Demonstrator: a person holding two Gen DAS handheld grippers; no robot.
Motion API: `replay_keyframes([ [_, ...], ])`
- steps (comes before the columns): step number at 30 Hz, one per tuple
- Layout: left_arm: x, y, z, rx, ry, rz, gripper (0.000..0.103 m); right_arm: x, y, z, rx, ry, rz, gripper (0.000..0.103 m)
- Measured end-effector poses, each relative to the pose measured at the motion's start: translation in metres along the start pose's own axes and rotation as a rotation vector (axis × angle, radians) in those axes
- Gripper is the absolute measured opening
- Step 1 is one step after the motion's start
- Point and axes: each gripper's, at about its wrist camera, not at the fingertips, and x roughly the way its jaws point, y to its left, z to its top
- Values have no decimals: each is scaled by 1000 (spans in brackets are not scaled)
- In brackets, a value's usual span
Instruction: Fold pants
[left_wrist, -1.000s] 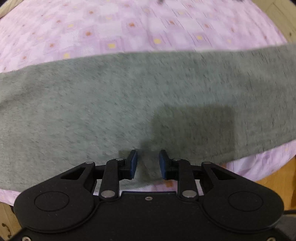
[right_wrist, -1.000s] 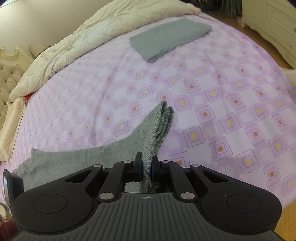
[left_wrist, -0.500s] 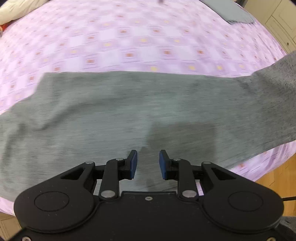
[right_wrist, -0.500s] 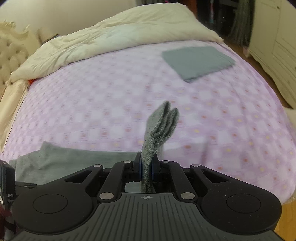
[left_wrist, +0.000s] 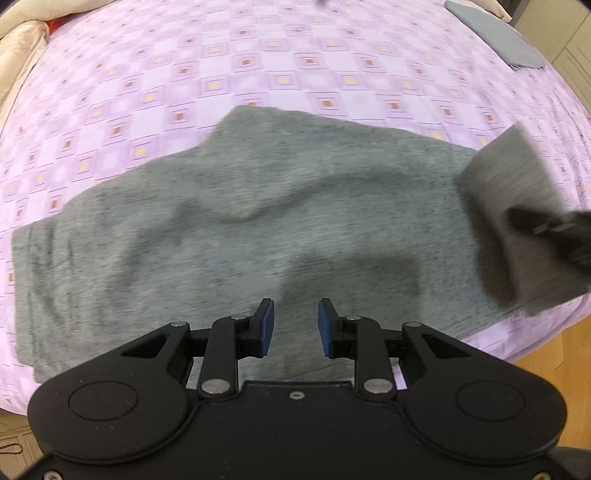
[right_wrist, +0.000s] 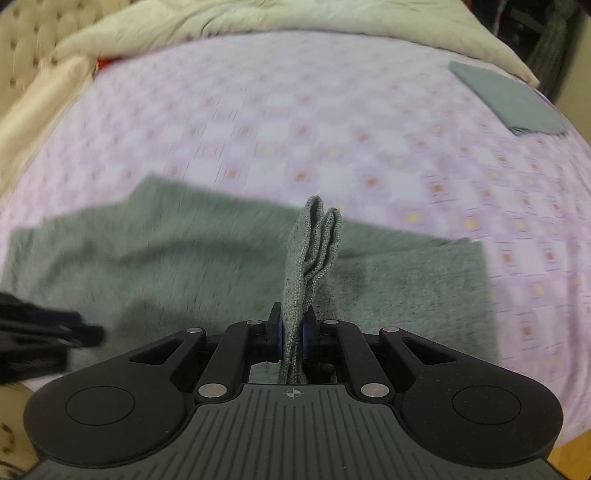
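Observation:
The grey pants (left_wrist: 258, 229) lie spread across the purple checked bedspread (left_wrist: 258, 66). My left gripper (left_wrist: 293, 326) is open and empty, hovering over the near edge of the pants. My right gripper (right_wrist: 292, 332) is shut on the leg end of the pants (right_wrist: 314, 240), which stands up between the fingers above the rest of the pants (right_wrist: 166, 251). In the left wrist view the right gripper (left_wrist: 546, 229) shows blurred at the right, carrying the lifted leg end (left_wrist: 517, 192) over the pants.
A folded grey garment (right_wrist: 506, 99) lies at the far right of the bed, also in the left wrist view (left_wrist: 495, 33). A cream duvet (right_wrist: 258, 18) is bunched at the head. The wooden floor (left_wrist: 554, 354) shows past the bed's near edge.
My right gripper has carried the leg end leftward over the pants and now appears in the left wrist view. The left gripper has pulled back and stays open.

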Motion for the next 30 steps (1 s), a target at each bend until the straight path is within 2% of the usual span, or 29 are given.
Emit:
replay_keyframes([
  [2,-3,6,-2,6,0,6,34,7,9,-3,-23,-12,32,13],
  [5,-5,11,-5,10,3,7,34,14,10,0,-20,20,126,23],
  [6,-7,13,-7,11,5,6,34,8,15,-4,-16,3,147,29],
  [10,-4,8,-6,30,3,-3,34,-18,3,-9,33,-84,195,32],
  [13,-4,-2,-1,43,-4,-22,34,-33,-19,-13,117,-119,180,32],
  [16,-2,-19,6,63,-10,-46,34,-35,-56,-23,188,-95,126,31],
  [22,12,-67,14,142,-15,-83,34,-20,-119,-57,247,51,-20,31],
  [23,17,-74,14,155,-9,-82,34,-14,-126,-61,249,90,-47,29],
  [24,23,-82,15,166,2,-77,35,-13,-135,-65,242,128,-62,21],
  [25,29,-88,14,177,17,-68,35,-13,-138,-65,233,143,-65,13],
  [27,42,-99,10,198,59,-45,35,-23,-142,-60,204,126,-37,13],
  [30,57,-105,3,203,109,21,35,-40,-143,-46,119,45,18,13],
])
